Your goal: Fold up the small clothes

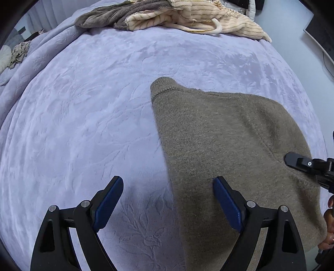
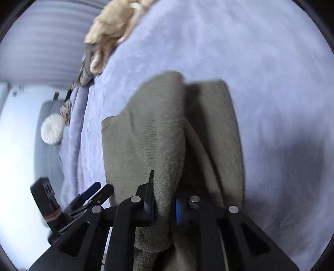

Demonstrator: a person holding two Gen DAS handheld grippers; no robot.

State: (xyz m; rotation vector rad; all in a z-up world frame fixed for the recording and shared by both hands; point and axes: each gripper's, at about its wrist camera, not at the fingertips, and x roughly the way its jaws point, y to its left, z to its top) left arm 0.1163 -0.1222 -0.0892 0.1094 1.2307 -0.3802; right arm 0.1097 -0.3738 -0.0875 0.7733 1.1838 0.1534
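Observation:
An olive-grey knitted garment lies partly folded on the lavender bedspread. My left gripper is open and empty, hovering over the garment's left edge, one blue-padded finger above bedspread, the other above knit. My right gripper is shut on a bunched fold of the same garment, lifting it so the cloth drapes away in two layers. The right gripper also shows at the right edge of the left wrist view.
A heap of cream striped and grey-brown clothes lies at the bed's far end. A small crumpled beige item lies at the far left. A white fluffy ball sits beside the bed. A dark monitor stands at the far right.

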